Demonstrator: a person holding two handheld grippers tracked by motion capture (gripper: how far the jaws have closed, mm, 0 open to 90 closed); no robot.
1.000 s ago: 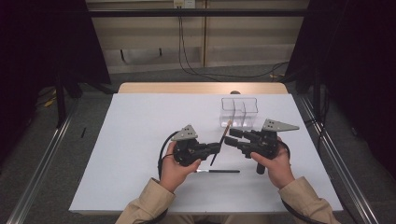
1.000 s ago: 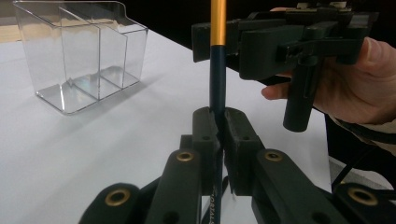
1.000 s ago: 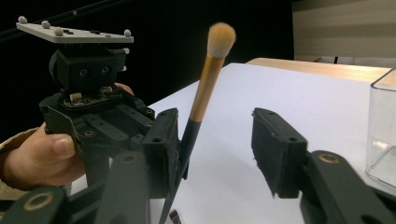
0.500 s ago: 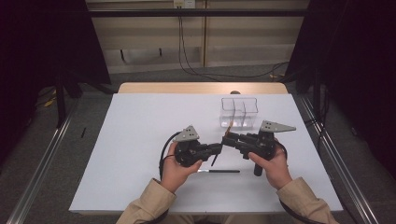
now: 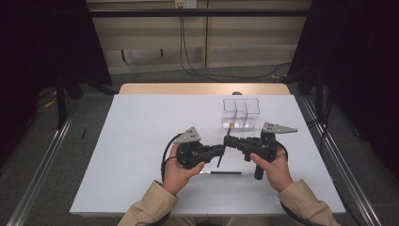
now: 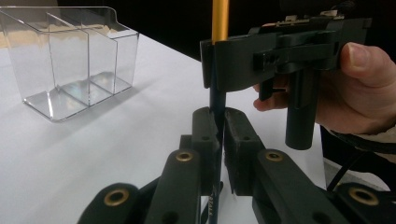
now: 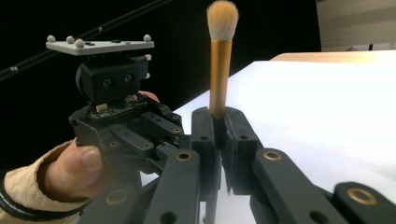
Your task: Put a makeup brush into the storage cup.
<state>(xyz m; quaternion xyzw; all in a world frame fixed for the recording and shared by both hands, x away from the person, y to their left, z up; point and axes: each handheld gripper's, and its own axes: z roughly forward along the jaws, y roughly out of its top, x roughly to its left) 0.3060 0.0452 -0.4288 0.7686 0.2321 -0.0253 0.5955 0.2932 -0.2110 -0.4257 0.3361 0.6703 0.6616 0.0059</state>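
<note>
As claws [image 5: 225, 145] clamp brush [image 7: 219, 60], handle [image 6: 217, 100] mostly hidden

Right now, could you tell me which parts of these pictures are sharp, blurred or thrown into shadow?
High view: even light on the white table, dark surroundings. Left gripper view: the clear organiser is sharp with glints, while the near jaws are soft. Right gripper view: the brush is crisp against black, and the bright table behind is washed out.
</note>
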